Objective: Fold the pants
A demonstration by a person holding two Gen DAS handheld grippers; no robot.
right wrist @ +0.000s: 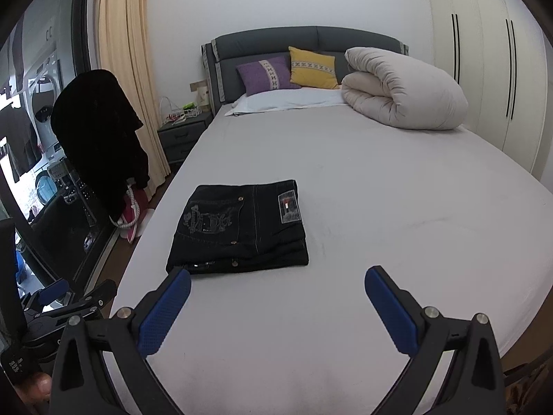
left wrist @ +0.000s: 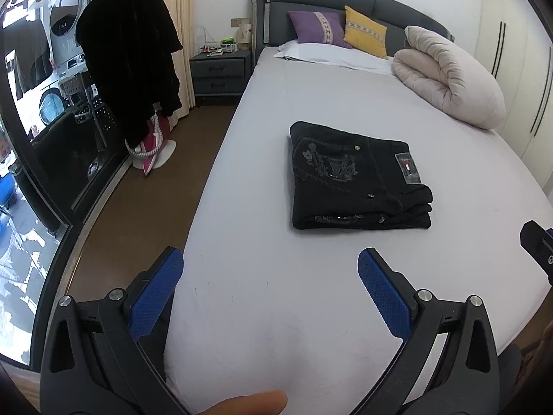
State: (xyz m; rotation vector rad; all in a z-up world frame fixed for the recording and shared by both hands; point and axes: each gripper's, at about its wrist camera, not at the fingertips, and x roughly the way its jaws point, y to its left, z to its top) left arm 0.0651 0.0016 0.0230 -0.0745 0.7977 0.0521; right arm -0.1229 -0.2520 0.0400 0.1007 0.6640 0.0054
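Two hand-held grippers hang over the near end of the bed (left wrist: 262, 110), and both have let go of everything. The left hand-held gripper (left wrist: 270, 258) has its blue pads (left wrist: 155, 297) spread wide apart with only the sheet showing between them. The right hand-held gripper (right wrist: 277, 276) is spread wide too, and nothing sits between its blue pads (right wrist: 390, 314).

The black pants (left wrist: 356, 180) lie folded into a neat, flat stack on the pale sheet, in the middle part of the bed. A grey patch and some small round buttons show on the top layer. In the left view the pants lie a little ahead and to the right of the gripper. In the right view the pants (right wrist: 238, 228) lie ahead and to the left, and the tip of the left pad looks close to the near edge of the stack — whether it touches cannot be told.

At the far end of the bed a purple pillow (right wrist: 266, 74) and a yellow pillow (right wrist: 312, 67) lean on the dark headboard (right wrist: 276, 39). A rolled cream quilt (right wrist: 404, 88) rests on the far right side, well apart from the pants. A dark coat (left wrist: 128, 55) hangs to the left of the bed.
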